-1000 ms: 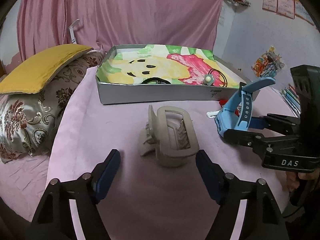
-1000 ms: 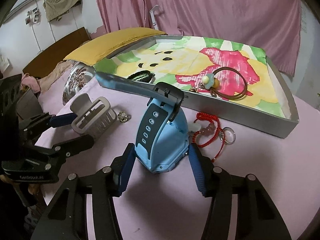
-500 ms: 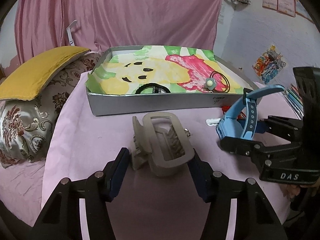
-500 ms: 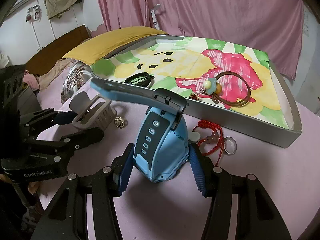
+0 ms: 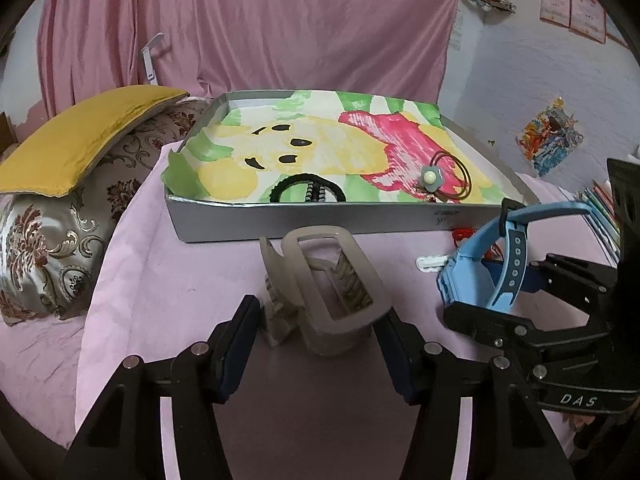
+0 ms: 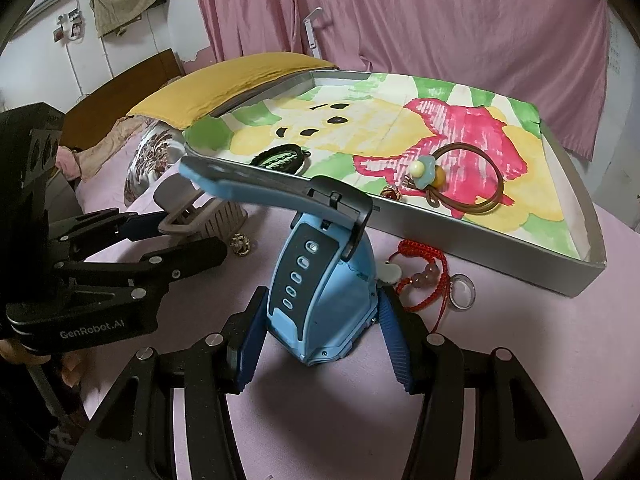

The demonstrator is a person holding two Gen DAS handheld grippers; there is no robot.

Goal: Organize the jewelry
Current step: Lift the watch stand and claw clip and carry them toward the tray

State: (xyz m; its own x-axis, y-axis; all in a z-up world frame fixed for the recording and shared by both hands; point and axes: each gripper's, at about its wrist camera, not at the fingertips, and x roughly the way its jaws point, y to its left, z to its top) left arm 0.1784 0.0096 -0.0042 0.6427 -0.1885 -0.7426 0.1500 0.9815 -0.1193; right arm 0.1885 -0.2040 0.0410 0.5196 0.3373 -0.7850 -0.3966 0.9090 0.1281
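Two hand-held grippers each clamp one piece on the pink cloth, short of the tray.

Nearest in the left wrist view, the left gripper [image 5: 312,344] has its blue pads pressed on either side of a grey hair claw [image 5: 328,292]. Just to its right, the right gripper [image 6: 320,336] squeezes the body of a blue watch [image 6: 324,300], whose strap sticks up and bends over to the left. Past the watch lie a red cord bracelet [image 6: 420,276] with pink beads, a clear ring [image 6: 462,292] and a small gold charm [image 6: 240,244], all on the pink cloth [image 6: 540,360]. Farther back sits the painted tray [image 6: 480,248], holding a brown hair tie [image 6: 472,184] with a flower bead and a black hair band [image 5: 306,190]. Behind the tray's left side are a yellow cushion [image 5: 80,136] and a pink curtain [image 5: 280,24].
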